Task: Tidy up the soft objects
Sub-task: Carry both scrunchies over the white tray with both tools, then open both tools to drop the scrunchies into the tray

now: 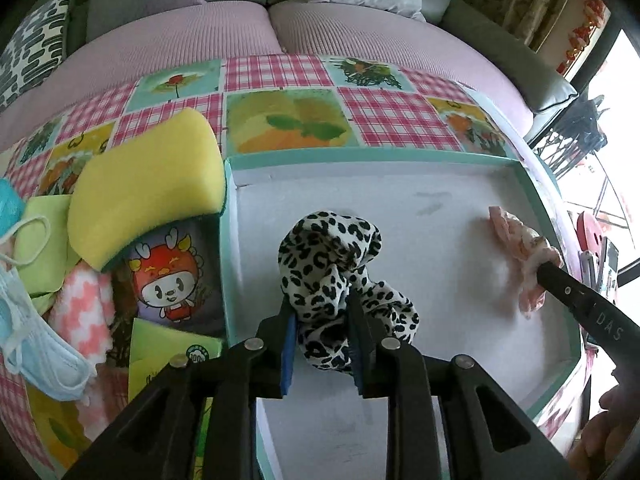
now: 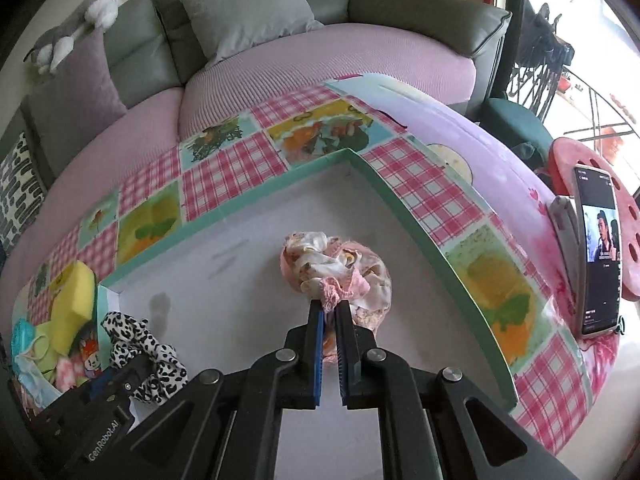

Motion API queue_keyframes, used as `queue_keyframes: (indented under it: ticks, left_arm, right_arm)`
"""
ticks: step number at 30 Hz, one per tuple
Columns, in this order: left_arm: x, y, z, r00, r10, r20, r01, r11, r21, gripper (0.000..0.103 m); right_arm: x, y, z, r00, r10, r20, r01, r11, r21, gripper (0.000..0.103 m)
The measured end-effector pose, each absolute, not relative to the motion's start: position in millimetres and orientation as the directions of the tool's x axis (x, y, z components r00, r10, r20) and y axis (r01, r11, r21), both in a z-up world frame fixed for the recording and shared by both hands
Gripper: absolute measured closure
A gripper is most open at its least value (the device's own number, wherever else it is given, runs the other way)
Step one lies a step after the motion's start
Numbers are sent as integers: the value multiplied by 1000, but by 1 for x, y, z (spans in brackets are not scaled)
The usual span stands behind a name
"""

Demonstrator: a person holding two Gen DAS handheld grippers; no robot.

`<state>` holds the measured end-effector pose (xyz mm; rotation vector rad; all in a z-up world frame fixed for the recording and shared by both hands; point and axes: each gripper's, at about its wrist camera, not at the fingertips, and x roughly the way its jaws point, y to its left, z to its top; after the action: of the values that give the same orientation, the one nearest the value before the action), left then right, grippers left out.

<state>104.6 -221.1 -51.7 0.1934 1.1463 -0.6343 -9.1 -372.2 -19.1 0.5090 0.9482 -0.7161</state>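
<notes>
My left gripper (image 1: pixel 322 304) is shut on a black-and-white leopard-print scrunchie (image 1: pixel 340 256) over the white floor of a teal-rimmed tray (image 1: pixel 360 160). My right gripper (image 2: pixel 329 308) is shut on a pink floral scrunchie (image 2: pixel 340 268) over the same tray (image 2: pixel 280 192), nearer its right wall. The left wrist view shows the pink scrunchie (image 1: pixel 520 244) at the tray's right side. The right wrist view shows the leopard scrunchie (image 2: pixel 140 348) at lower left in the left gripper.
Left of the tray lies a pile: a yellow sponge (image 1: pixel 148 188), a blue face mask (image 1: pixel 36 340), a pink-white cloth (image 1: pixel 88 308), green cloths and a cartoon-print pouch (image 1: pixel 172 280). A phone (image 2: pixel 598 252) stands at the right. A sofa with cushions is behind.
</notes>
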Motion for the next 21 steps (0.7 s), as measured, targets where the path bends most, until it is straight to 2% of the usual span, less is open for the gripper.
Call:
queue_keyframes:
  ticks: [2,4,11,14,16,21]
  left_arm:
    - [104,-221,-51,260,-365,-894,560,811,-168,72]
    - [103,-219,-48,252,-374,-893,557,811,-182,62]
    - [104,-210,-35,260,-401,-879,532,819,-216,51]
    - [106,-202,-29,269,-412,-871,515,825,-231,48]
    - [107,-196,-24,294,-404,-866,498,838,-222,30]
    - [114,-177,-13,373,-360,-855,436,881,-181,26]
  right_arm:
    - [-10,-372,-19,382,-324,-866,743,664,79,95]
    - [-12,-372,-18,379,-324,-866,744,664,77,94]
    - [-18,-373,-9,392,-332,-858,745,662,84,84]
    - [-18,-370,-6,398,-332,-855,738,670,83,70]
    - [-18,-368,-2,411,-333,-849,730,677,87,54]
    - [-15,-359,4,430,-333,-839,707,703,83,41]
